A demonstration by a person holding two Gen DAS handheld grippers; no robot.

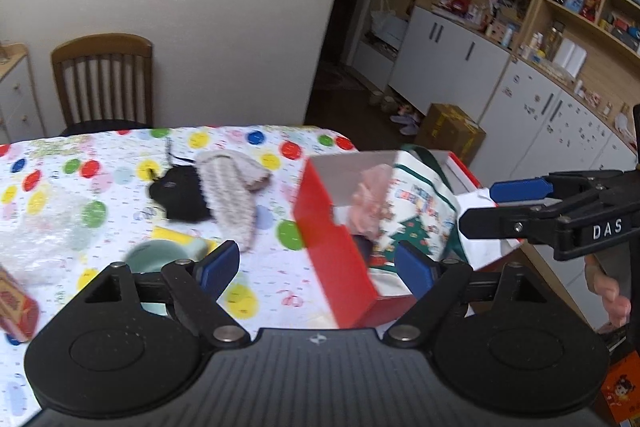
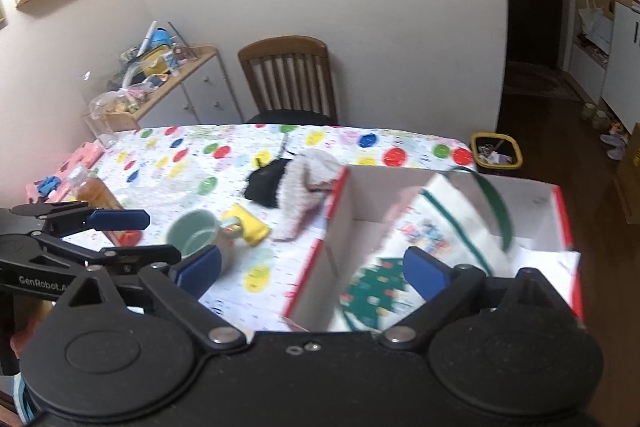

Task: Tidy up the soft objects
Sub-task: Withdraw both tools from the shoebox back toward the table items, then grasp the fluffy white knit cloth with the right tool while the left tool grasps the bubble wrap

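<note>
- Table (image 2: 360,143): polka-dot printed cloth, smooth and flat; serves as the sorting surface, with loose items at its middle and the box at the right edge.
- Red cardboard box (image 1: 320,227): open top, white inside, stiff walls. Looks like the collection bin for the soft stuff.
- Christmas tote bag (image 2: 404,247): limp white fabric, tree print, green strap. Slumped inside the box, so probably already sorted. A pink fluffy item (image 1: 368,203) lies behind it in the box, too blurred to identify.
- Knit beige hat (image 1: 232,195): ribbed, floppy, on the cloth just left of the box and overlapping the black fabric pouch (image 1: 176,195). Both are still outside the box; probably next to go in.
- Green mug (image 2: 194,233): hard, glazed, upright near the yellow item (image 2: 246,227). Not soft, so it likely stays put.
- Left gripper (image 1: 316,267): fingers spread wide, holding nothing, hovering over the box's near-left corner.
- Right gripper (image 2: 312,273): also spread, empty, above the box and over the tote.
- Motion blur in both views; fine texture is unreliable.
</note>
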